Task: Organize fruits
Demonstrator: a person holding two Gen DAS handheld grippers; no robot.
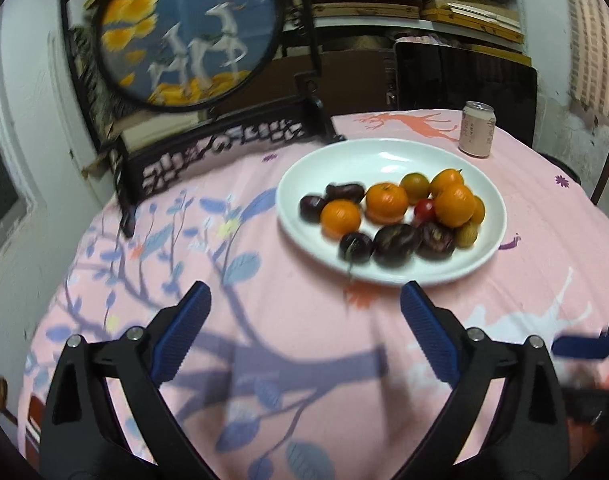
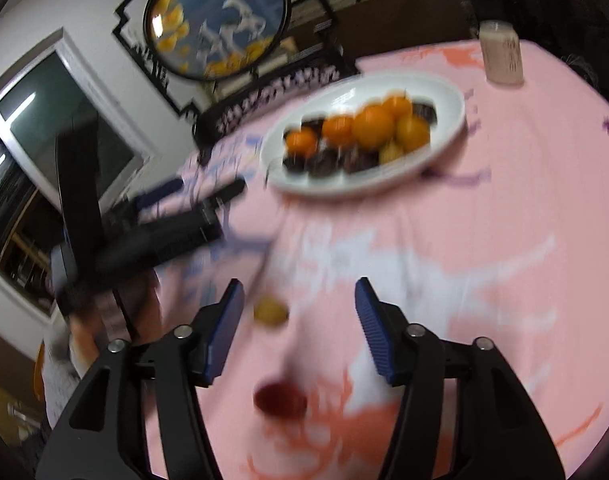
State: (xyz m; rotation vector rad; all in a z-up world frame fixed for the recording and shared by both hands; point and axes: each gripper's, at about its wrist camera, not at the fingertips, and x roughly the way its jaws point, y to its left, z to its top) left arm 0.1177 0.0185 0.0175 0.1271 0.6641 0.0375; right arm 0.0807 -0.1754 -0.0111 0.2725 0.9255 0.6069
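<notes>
A white plate [image 1: 384, 152] on the pink tablecloth holds several oranges [image 1: 386, 200], dark purple fruits [image 1: 396, 245], a red cherry tomato [image 1: 424, 209] and a small yellow fruit [image 1: 466, 235]. My left gripper [image 1: 304, 300] is open and empty, hovering short of the plate's near rim. The plate also shows in the right wrist view [image 2: 444, 92], blurred. My right gripper [image 2: 298, 304] is open and empty over the cloth. A small yellow fruit [image 2: 270, 312] lies on the cloth just inside its left finger, and a dark red fruit [image 2: 280, 398] lies nearer, between the finger bases.
A pink drink can [image 1: 477, 130] stands behind the plate at the table's far right. A round painted screen on a dark carved stand [image 1: 188, 28] stands at the far left edge. My left gripper appears in the right wrist view [image 2: 196, 192] at the left. Shelves and a dark chair are behind.
</notes>
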